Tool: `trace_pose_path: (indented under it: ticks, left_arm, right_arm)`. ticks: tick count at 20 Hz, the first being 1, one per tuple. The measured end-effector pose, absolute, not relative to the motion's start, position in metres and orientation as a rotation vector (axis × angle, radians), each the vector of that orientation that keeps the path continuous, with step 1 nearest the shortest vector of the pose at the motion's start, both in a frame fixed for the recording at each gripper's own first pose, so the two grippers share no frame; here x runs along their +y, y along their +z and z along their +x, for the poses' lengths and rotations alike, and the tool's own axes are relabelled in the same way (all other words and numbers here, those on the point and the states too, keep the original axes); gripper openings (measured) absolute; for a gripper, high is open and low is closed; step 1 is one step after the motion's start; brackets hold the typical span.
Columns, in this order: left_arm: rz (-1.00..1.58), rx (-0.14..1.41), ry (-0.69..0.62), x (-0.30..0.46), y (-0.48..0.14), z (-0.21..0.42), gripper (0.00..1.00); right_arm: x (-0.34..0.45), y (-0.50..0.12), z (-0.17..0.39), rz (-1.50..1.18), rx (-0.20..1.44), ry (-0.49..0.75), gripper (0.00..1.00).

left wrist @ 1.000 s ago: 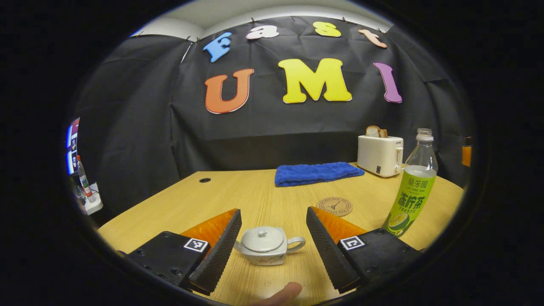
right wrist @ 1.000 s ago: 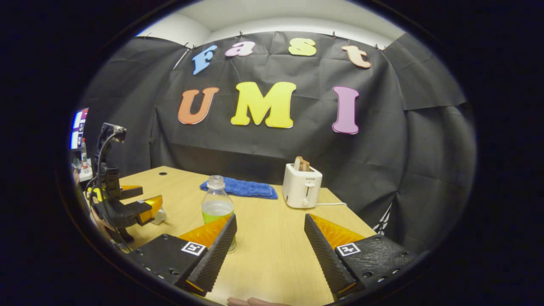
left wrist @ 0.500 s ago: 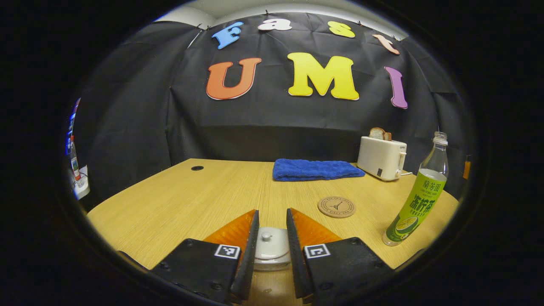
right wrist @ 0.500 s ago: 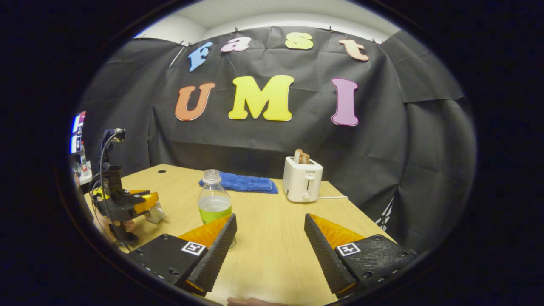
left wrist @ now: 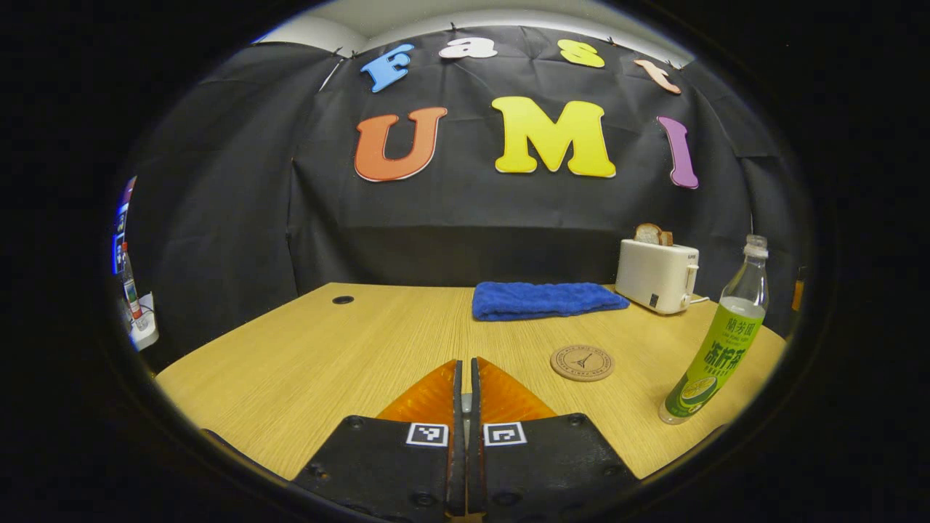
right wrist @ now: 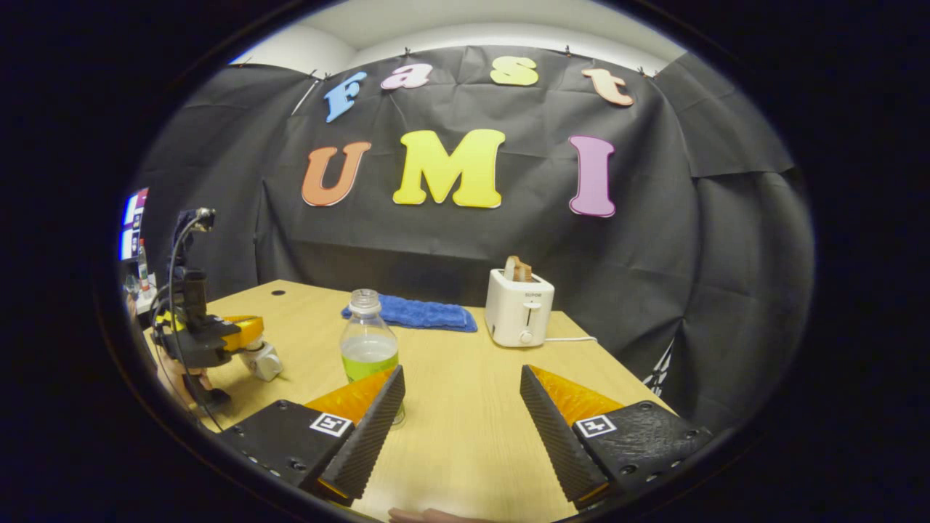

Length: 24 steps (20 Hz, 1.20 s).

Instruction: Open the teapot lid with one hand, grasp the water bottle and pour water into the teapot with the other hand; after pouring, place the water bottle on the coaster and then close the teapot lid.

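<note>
My left gripper point(left wrist: 466, 363) has its fingers closed to a thin slit with a pale sliver between them, and its body hides the teapot below. In the right gripper view the left gripper point(right wrist: 243, 334) sits right on top of the small white teapot point(right wrist: 263, 361) at the table's left, pinching the lid's knob. The green-labelled water bottle point(left wrist: 716, 349) stands uncapped at the right, near the round coaster point(left wrist: 582, 362). My right gripper point(right wrist: 461, 374) is open with nothing between its fingers. The water bottle point(right wrist: 369, 341) stands just behind its left finger.
A folded blue towel point(left wrist: 545, 299) lies at the back of the wooden table point(left wrist: 327, 349). A white toaster point(left wrist: 656, 274) with bread in it stands at the back right. A hand point(right wrist: 178, 374) holds the left gripper's handle.
The left gripper came down over the teapot and closed from wide open to almost fully shut on the lid's knob. The right gripper stayed open and barely moved.
</note>
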<state>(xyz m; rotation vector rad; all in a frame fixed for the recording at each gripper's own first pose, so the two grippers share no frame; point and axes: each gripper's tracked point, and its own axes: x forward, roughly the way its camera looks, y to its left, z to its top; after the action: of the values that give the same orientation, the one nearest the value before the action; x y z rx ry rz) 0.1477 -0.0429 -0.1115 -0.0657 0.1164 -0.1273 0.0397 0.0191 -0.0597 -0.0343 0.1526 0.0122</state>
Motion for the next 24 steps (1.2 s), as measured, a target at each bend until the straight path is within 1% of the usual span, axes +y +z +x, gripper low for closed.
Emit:
trace_pose_path:
  ticks: [2, 5, 8, 9, 10, 11, 14, 15, 16, 17, 18, 19, 21, 23, 24]
  left_arm:
    - [-0.106, 0.119, -0.120, -0.037, -0.099, 0.140, 0.04]
    - [-0.195, 0.140, -0.161, -0.037, -0.086, 0.125, 0.04]
    - [-0.150, 0.123, -0.122, -0.021, -0.074, 0.105, 0.04]
    - [-0.139, 0.116, -0.122, -0.019, -0.070, 0.097, 0.04]
    - [-0.132, 0.118, -0.135, -0.020, -0.068, 0.090, 0.04]
    - [-0.123, 0.125, -0.153, -0.024, -0.067, 0.081, 0.04]
    - [-0.106, 0.127, -0.172, -0.022, -0.057, 0.057, 0.03]
    - [-0.108, 0.126, -0.170, -0.019, -0.052, 0.051, 0.04]
    - [-0.116, 0.122, -0.171, -0.019, -0.047, 0.044, 0.04]
    - [-0.122, 0.112, -0.182, -0.020, -0.040, 0.037, 0.03]
    - [-0.122, 0.098, -0.195, -0.022, -0.033, 0.030, 0.04]
    - [-0.118, 0.090, -0.202, -0.023, -0.028, 0.024, 0.04]
    - [-0.110, 0.075, -0.196, -0.016, -0.021, 0.014, 0.03]
    - [-0.110, 0.079, -0.192, -0.009, -0.017, 0.007, 0.03]
    - [-0.123, 0.082, -0.196, -0.006, -0.016, 0.005, 0.03]
  right_arm:
    - [0.020, -0.058, 0.039, -0.037, 0.145, 0.016, 0.96]
    - [0.024, -0.056, 0.038, -0.045, 0.121, 0.033, 0.96]
    - [0.040, -0.057, 0.039, -0.028, 0.115, 0.084, 0.95]
    - [0.047, -0.060, 0.040, -0.023, 0.121, 0.103, 0.98]
    - [0.054, -0.064, 0.040, -0.019, 0.127, 0.125, 0.98]
    - [0.061, -0.068, 0.040, -0.015, 0.131, 0.146, 0.95]
    - [0.084, -0.078, 0.043, -0.015, 0.137, 0.196, 0.96]
    - [0.090, -0.082, 0.044, -0.018, 0.134, 0.202, 0.96]
    - [0.094, -0.085, 0.047, -0.022, 0.130, 0.202, 0.98]
    - [0.098, -0.091, 0.050, -0.022, 0.130, 0.198, 0.96]
    - [0.100, -0.097, 0.054, -0.009, 0.131, 0.190, 0.98]
    - [0.104, -0.103, 0.058, 0.014, 0.136, 0.187, 0.98]
    - [0.111, -0.114, 0.067, 0.071, 0.156, 0.185, 0.94]
    - [0.121, -0.117, 0.074, 0.100, 0.158, 0.208, 0.97]
    - [0.125, -0.118, 0.079, 0.089, 0.154, 0.212, 0.96]
